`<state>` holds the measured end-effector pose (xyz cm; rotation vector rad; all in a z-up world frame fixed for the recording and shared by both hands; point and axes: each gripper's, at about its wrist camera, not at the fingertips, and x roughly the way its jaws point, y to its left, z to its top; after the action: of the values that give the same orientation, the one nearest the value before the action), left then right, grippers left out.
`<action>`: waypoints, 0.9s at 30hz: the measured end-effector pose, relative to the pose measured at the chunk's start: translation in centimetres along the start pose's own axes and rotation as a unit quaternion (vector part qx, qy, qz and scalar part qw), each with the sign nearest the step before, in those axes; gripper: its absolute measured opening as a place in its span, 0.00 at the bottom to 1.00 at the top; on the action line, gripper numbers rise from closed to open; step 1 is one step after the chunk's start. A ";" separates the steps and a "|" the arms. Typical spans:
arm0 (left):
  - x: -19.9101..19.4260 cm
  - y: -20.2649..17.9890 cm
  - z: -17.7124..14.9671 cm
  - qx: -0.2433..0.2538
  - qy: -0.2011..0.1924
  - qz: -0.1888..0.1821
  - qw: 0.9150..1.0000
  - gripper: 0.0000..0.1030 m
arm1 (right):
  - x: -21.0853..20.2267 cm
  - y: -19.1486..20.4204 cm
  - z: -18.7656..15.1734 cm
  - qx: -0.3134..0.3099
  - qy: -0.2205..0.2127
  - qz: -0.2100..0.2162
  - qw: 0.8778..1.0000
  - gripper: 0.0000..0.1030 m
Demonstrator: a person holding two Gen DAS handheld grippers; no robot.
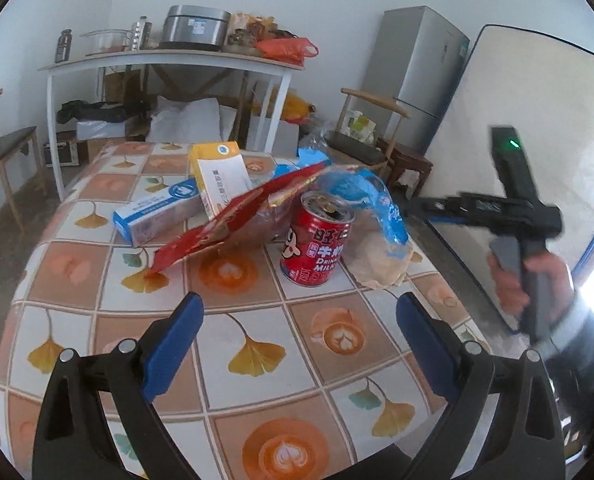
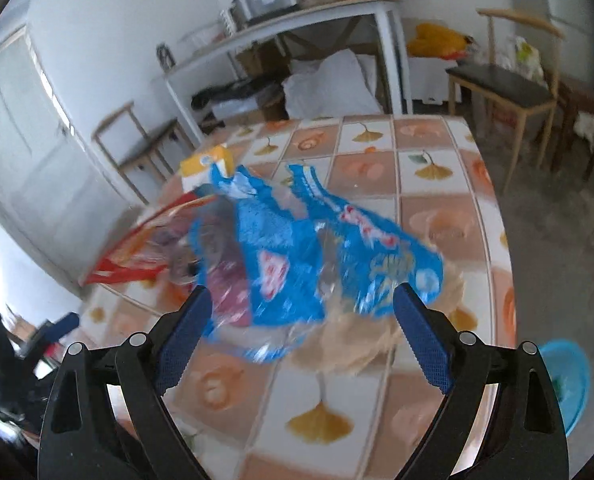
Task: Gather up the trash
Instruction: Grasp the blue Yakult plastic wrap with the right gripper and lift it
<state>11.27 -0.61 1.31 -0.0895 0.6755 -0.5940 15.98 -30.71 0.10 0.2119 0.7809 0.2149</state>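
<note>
Upright, opened red can (image 1: 317, 240) beside wrappers (image 1: 377, 216)

On the table (image 1: 257, 360) ahead of you, a can (image 1: 317, 240) stands upright near the middle. A wrapper (image 1: 233, 220) leans just left of it, with two boxes (image 1: 193, 196) behind that. A bag (image 2: 313, 248) lies crumpled to the can's right, near the table edge. Behind the table stands a shelf (image 1: 169, 60) against the wall, with a chair (image 1: 5, 152) to its left and a fridge (image 1: 417, 76) to its right.
</note>
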 end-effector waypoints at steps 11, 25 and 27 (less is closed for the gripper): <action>2.6 -0.4 -0.7 0.019 0.023 -0.038 0.999 0.92 | 7.8 -2.9 2.5 -0.019 0.094 0.048 0.994 0.78; 2.8 0.2 -1.1 0.012 0.023 -0.044 0.999 0.92 | 3.8 -3.6 2.2 0.019 0.007 -0.004 1.000 0.09; 2.5 0.1 -1.2 0.012 0.019 -0.045 0.999 0.92 | 2.6 -3.3 2.5 0.018 -0.018 -0.009 1.000 0.05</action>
<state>12.18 -1.76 -1.09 -0.0858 0.7043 -0.6923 19.95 -33.43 -0.81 0.2422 0.7509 0.1795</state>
